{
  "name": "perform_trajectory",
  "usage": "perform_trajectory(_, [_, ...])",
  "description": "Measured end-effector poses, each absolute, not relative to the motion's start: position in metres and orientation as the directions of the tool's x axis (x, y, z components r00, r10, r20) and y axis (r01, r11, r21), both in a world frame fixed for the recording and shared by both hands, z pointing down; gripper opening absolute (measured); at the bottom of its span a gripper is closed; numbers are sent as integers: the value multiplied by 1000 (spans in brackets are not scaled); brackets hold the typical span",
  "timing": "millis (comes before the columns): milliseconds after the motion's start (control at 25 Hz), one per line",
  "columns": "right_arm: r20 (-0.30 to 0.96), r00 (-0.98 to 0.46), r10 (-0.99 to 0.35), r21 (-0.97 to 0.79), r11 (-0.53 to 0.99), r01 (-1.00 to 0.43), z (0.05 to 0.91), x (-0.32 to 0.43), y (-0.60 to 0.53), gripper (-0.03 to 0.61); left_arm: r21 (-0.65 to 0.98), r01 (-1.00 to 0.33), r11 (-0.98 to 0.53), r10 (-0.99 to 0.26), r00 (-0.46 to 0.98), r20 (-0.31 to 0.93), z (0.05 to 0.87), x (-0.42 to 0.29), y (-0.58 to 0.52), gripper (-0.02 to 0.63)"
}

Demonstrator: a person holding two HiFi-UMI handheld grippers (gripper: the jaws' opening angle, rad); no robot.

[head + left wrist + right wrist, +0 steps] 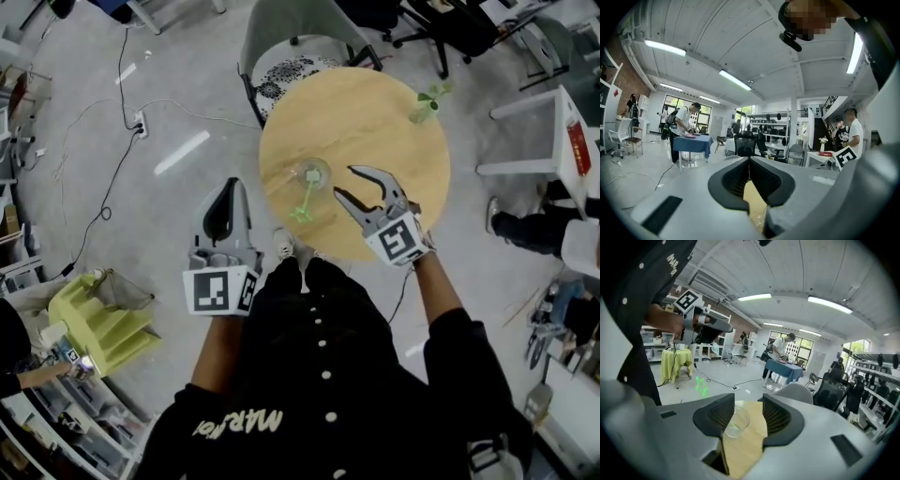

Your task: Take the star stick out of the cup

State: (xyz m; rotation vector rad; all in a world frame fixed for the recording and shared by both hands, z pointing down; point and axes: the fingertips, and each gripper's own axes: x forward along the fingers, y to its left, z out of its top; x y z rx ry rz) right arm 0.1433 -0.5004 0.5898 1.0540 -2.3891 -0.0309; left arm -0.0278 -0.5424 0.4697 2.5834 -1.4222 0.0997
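The right gripper [343, 181] has its jaws wide apart, and nothing is between them. Seen from the head view, the clear cup [312, 173] stands on the round wooden table [375, 131], just past the jaw tips. It is near them but not touching.

In the right gripper view the right gripper [748, 401] looks along its open jaws. The cup [735, 420] shows in the gap, closer to the left-hand jaw. The table [745, 446] wood shows under it.

The star stick [307, 194] is green. Its bottom end sits in the cup and it leans out over the rim. In the right gripper view its star end [701, 385] shows out past the left-hand jaw (a bit blurry there). No jaw touches the stick.

The left gripper [230, 187] is held off the side of the table, over the floor. It is well apart from the cup. In the left gripper view the left gripper [749, 160] has its jaws pressed together with nothing held.

A small green thing [427, 103] stands at the table's far edge, well beyond the right jaws.
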Motion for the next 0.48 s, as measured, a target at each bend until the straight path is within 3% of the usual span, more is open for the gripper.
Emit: perform_trajectory(480, [638,-624,-450,336,893,-300,703,89,-501,167,159,-864,-477,-836,502,222,526,-39,-554,3])
